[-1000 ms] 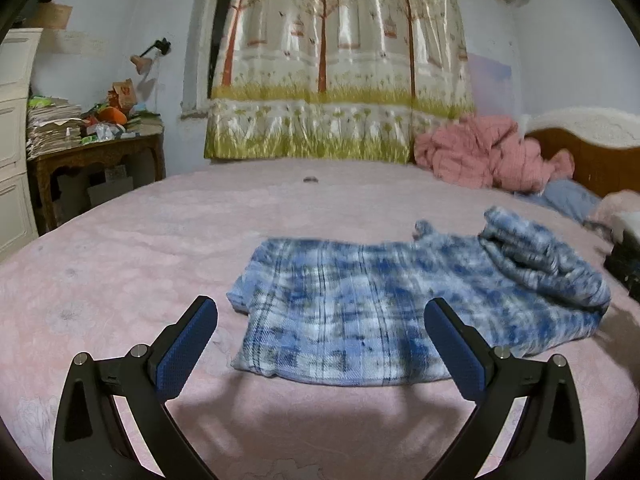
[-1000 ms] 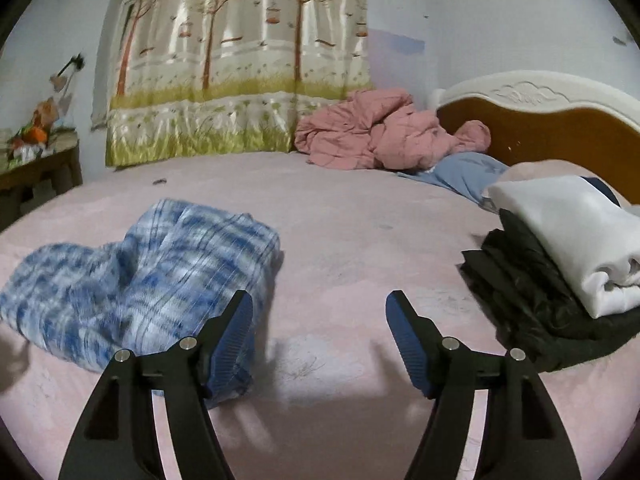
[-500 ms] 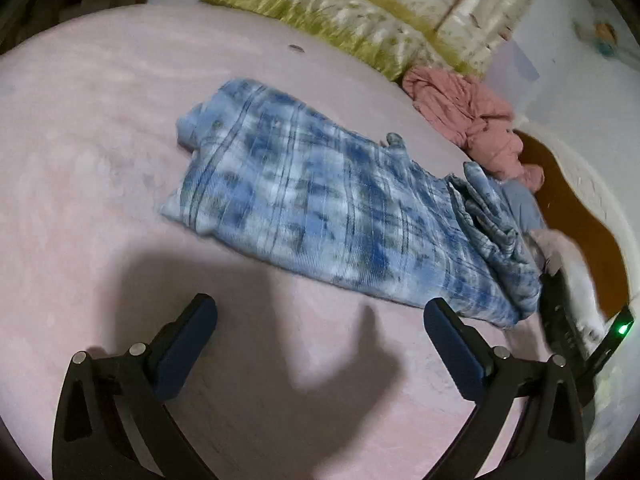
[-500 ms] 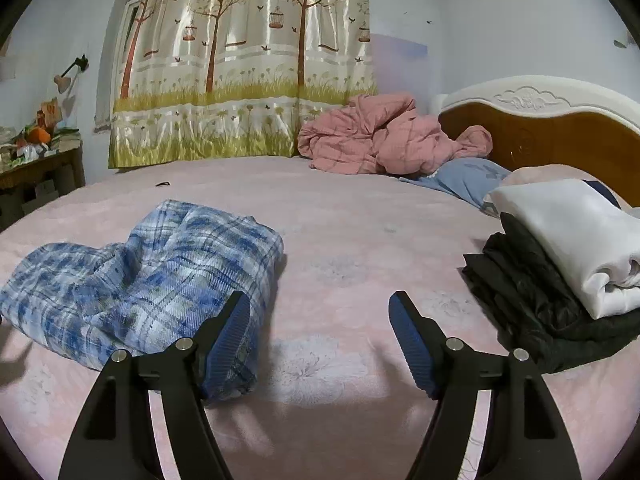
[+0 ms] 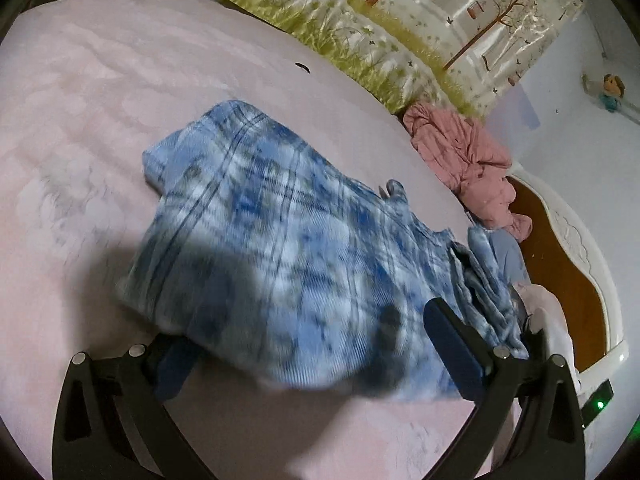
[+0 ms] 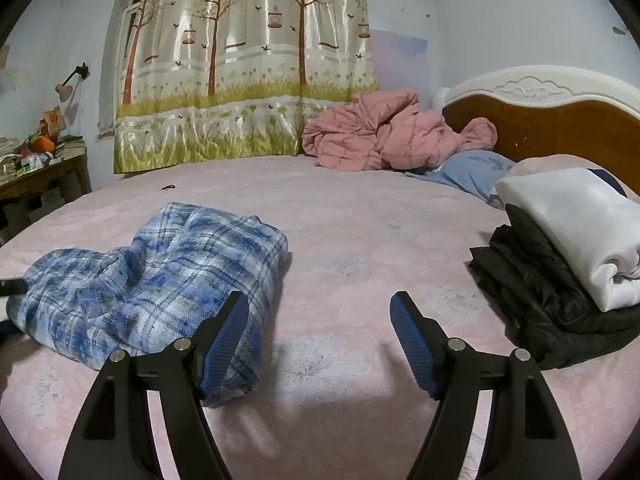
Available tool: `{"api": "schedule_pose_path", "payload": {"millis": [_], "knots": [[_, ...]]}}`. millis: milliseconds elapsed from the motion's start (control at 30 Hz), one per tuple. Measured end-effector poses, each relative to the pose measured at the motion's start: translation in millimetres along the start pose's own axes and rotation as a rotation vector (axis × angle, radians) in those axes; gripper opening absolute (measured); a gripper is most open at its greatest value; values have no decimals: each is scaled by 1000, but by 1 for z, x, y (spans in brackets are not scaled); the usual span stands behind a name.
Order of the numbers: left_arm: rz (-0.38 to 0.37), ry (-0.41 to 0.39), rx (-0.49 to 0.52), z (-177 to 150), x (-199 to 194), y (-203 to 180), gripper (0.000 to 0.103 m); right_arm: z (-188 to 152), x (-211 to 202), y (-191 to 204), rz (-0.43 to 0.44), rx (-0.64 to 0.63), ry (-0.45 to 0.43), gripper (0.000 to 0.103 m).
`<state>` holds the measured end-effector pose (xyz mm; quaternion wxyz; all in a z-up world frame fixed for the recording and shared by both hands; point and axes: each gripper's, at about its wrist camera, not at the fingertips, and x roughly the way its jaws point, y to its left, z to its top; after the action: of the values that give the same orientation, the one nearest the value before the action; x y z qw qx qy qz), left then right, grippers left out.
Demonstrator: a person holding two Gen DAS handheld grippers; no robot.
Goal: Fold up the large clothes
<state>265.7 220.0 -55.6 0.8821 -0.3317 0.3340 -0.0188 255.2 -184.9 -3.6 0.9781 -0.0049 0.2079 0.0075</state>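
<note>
Spread left claw over plaid garment

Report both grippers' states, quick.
Left gripper: open, fingers straddling the near edge of the blue plaid garment, not clamped.
Right gripper: open, holding nothing.

The right gripper hangs low over the pink bed, jaws spread wide, nothing between them. Its left finger overlaps the near edge of the bunched blue plaid shirt. To the right, a white garment lies on a black one
</note>
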Motion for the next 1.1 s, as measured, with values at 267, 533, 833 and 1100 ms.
{"api": "schedule_pose_path", "payload": {"millis": [267,533,833,1100], "knots": [[65,-30,-21,12,15,4,21,-2,2,-1,2,3,6,75],[-48,-261,293,6,-40,-75,8,-5,11,1,-6,23,19,75],[-218,-230,665,-36,-32,-219,8,-8,14,-13,-15,101,51,75],[-170,65,922,-104,56,-258,9,-14,16,-23,-2,179,85,75]]}}
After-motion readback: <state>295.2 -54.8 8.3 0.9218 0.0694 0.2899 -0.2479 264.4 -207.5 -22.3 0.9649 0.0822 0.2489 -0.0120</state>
